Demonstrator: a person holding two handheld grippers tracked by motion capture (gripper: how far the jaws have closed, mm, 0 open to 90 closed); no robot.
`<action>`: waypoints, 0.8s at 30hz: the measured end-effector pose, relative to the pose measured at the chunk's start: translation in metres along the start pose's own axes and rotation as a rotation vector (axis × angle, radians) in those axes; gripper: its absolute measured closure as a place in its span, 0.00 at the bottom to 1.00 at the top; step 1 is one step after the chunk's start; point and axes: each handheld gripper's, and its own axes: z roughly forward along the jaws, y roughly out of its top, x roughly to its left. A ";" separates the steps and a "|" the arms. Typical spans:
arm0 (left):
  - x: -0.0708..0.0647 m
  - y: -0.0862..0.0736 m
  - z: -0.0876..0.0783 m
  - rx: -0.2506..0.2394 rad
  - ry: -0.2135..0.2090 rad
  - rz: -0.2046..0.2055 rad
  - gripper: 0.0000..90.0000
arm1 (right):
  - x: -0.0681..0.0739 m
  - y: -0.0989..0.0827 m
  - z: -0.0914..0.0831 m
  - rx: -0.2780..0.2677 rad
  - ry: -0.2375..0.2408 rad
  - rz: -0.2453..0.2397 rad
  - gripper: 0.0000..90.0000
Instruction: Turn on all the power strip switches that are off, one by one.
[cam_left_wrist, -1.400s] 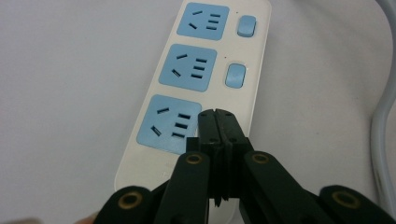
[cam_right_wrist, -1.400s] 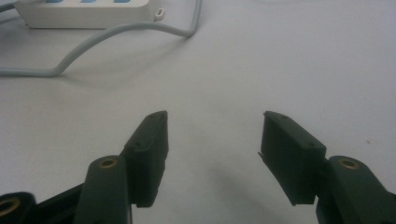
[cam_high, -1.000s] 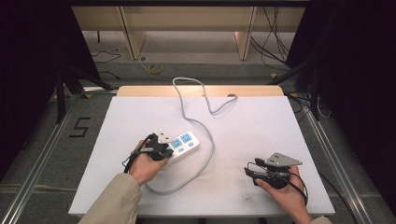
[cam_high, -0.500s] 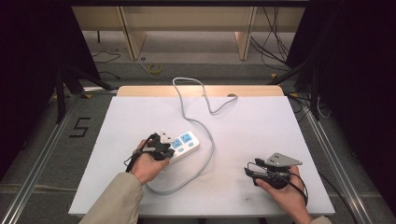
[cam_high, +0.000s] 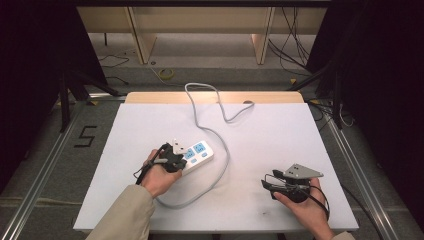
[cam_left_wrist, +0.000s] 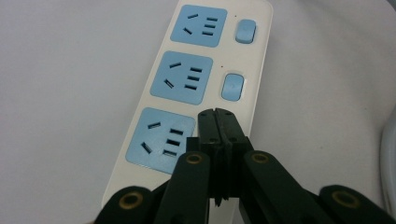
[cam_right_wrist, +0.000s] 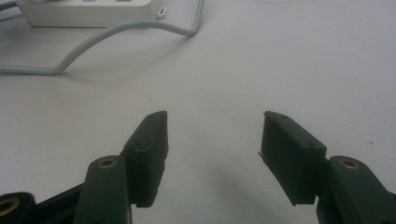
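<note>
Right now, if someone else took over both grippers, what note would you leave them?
Left gripper: fingers shut together, nothing between them, tips over the white power strip next to its nearest blue socket, beside where that socket's switch would be.
Right gripper: open, empty, hovering over bare table, away from the strip.
Power strip: flat on the table left of centre, all three sockets empty, grey cable looping round its right side.
Done: cannot tell whether any switch was pressed.
Left: probably pressing the near switch.

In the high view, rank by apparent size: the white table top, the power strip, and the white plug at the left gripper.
1. White table top
2. Power strip
3. White plug, partly hidden by the left gripper
</note>
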 end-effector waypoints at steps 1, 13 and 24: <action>0.000 0.000 0.000 -0.005 -0.003 -0.004 1.00 | 0.000 0.000 0.000 -0.002 -0.001 0.001 0.47; -0.001 -0.001 0.001 -0.004 0.006 0.018 1.00 | 0.000 0.000 0.000 -0.004 -0.001 -0.002 0.47; -0.004 -0.003 0.002 -0.012 0.020 0.033 1.00 | 0.000 0.000 0.000 -0.001 -0.001 0.000 0.47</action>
